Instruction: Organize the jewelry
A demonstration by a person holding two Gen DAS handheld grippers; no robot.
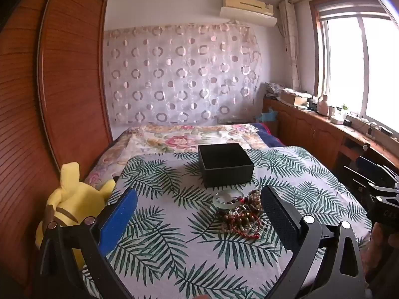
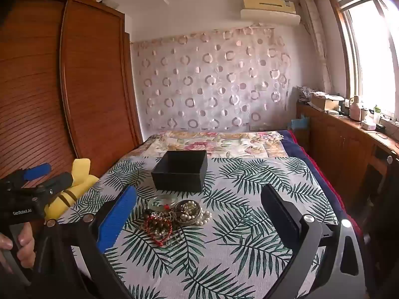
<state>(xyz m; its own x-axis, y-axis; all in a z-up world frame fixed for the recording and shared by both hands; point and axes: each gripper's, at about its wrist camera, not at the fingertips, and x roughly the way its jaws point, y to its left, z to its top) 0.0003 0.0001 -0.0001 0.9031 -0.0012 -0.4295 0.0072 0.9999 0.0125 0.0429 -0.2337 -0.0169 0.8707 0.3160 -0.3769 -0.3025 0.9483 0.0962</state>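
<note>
A black open-topped box (image 1: 225, 164) (image 2: 180, 170) stands on the palm-leaf cloth (image 1: 159, 226) (image 2: 239, 231). In front of it lies a heap of jewelry (image 1: 242, 215) (image 2: 172, 215): bead strings, a red cord bracelet (image 2: 158, 231), pearls (image 2: 199, 215) and a clear glass bangle (image 1: 228, 199) (image 2: 162, 202). My left gripper (image 1: 199, 214) hangs open above the cloth, just short of the heap, nothing between its fingers. My right gripper (image 2: 199, 211) is open too, with the heap ahead and left of centre. Each gripper shows at the edge of the other's view.
A yellow plush toy (image 1: 72, 204) (image 2: 72, 194) lies at the cloth's left edge, beside a wooden wardrobe (image 1: 49, 99). Behind the box spreads a floral bedspread (image 1: 187, 137). Wooden cabinets (image 1: 311, 129) with clutter run under the window on the right. A hand (image 2: 20, 246) holds the left gripper's handle.
</note>
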